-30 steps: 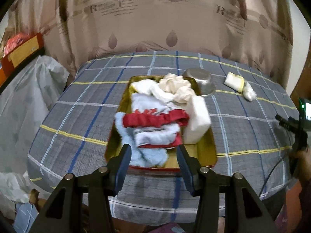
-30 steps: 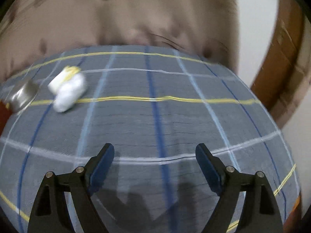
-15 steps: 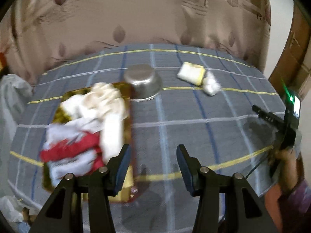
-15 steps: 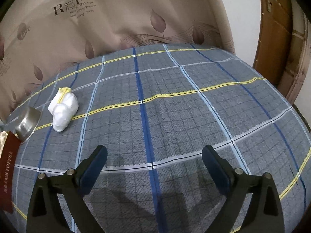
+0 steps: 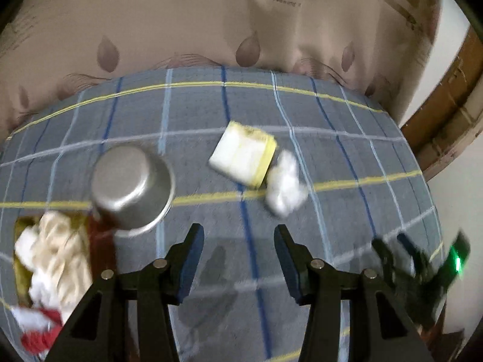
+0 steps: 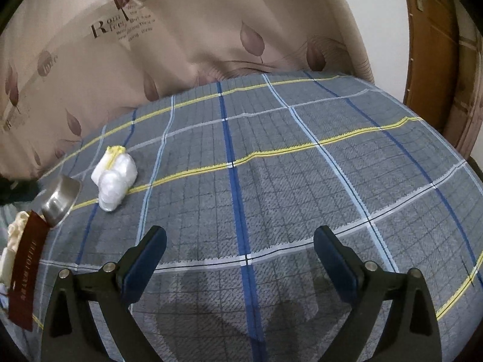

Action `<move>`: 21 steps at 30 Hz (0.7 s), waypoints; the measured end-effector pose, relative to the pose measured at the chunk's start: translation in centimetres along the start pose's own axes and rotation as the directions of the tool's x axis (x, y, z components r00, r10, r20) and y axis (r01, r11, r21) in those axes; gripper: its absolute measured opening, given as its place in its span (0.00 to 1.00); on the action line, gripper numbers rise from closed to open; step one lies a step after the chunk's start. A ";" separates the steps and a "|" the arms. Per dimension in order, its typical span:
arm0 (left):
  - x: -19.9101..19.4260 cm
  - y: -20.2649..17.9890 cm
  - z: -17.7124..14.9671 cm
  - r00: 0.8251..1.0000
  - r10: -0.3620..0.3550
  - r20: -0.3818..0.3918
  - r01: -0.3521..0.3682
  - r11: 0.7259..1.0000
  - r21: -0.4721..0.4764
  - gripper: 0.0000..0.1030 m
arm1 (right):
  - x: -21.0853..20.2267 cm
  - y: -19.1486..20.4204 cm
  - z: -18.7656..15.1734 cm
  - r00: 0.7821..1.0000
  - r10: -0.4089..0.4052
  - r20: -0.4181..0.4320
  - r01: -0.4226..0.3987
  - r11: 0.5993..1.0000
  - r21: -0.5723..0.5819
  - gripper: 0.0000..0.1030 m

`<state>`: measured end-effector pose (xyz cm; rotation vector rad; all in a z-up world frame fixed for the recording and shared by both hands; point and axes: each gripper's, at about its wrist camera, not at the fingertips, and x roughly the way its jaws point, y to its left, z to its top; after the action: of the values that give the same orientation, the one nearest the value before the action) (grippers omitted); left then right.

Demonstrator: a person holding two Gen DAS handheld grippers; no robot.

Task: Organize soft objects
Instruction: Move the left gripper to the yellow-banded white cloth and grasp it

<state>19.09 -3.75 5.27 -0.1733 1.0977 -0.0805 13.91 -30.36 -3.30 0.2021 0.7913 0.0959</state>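
Observation:
A white sponge with a yellow edge (image 5: pixel 244 158) lies on the checked cloth, and a crumpled white cloth (image 5: pixel 285 187) touches its right side. My left gripper (image 5: pixel 238 235) hovers open just short of them, with nothing between its fingers. The right wrist view shows the same sponge (image 6: pixel 112 154) and white cloth (image 6: pixel 116 181) far off to the left. My right gripper (image 6: pixel 240 235) stands wide open over bare cloth. At the left, a gold tray (image 5: pixel 21 226) holds cream cloths (image 5: pixel 57 256) and a red one (image 5: pixel 39 336).
An upturned steel bowl (image 5: pixel 131 187) leans on the tray's far corner, left of the sponge. The right gripper's blurred body with a green light (image 5: pixel 457 259) is at the table's right edge. A curtain hangs behind and a wooden door (image 6: pixel 431 45) stands at the right.
The left wrist view swung right, from the tray to the bowl, sponge and white cloth. The right gripper's jaws opened wider, and its view turned slightly.

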 end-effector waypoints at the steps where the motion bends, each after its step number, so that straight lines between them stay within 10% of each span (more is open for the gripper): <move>1: 0.6 -0.1 0.9 1.000 -0.018 -0.008 0.018 1.000 -0.008 0.48 | -0.1 0.0 0.0 1.000 0.005 0.003 -0.005 1.000 0.001 0.94; 15: 10.6 2.2 10.4 0.992 0.036 -0.124 -0.037 0.999 -0.004 0.48 | -1.2 -0.5 0.0 0.997 0.056 0.059 -0.058 0.998 0.025 0.94; 21: 13.9 4.2 11.4 0.958 -0.174 -0.227 0.150 0.981 -0.120 0.50 | -1.3 -0.6 0.0 0.996 0.059 0.064 -0.061 0.998 0.028 0.94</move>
<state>35.49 -0.63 -2.65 -0.3527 1.3251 -0.1968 12.97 -31.16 -2.54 0.2556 0.7244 0.1339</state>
